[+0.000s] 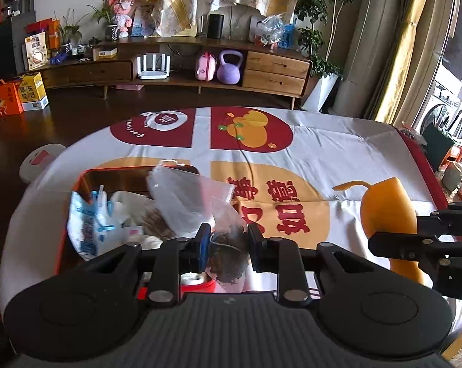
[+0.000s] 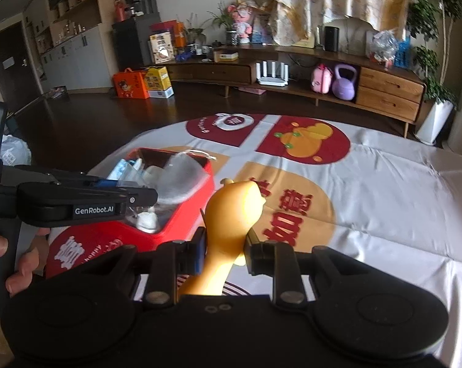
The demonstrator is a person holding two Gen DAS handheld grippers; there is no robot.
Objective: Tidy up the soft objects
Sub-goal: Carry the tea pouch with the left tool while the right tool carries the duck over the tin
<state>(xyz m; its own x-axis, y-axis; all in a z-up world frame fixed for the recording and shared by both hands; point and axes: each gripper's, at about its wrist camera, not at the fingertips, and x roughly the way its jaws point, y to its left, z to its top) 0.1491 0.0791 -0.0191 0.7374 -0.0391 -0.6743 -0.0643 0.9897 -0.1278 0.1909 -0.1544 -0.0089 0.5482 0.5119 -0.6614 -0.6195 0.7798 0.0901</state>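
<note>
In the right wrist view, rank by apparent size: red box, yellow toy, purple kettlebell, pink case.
1. Red box, largest.
2. Yellow toy, though it is enlarged by sitting in the right gripper near the lens.
3. Purple kettlebell.
4. Pink case, close to the kettlebell, so that order is unsure.

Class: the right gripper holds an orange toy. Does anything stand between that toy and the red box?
Yes. The left gripper, holding a clear plastic bag, hangs over the red box, left of the orange toy. The tablecloth between shows nothing else.
</note>
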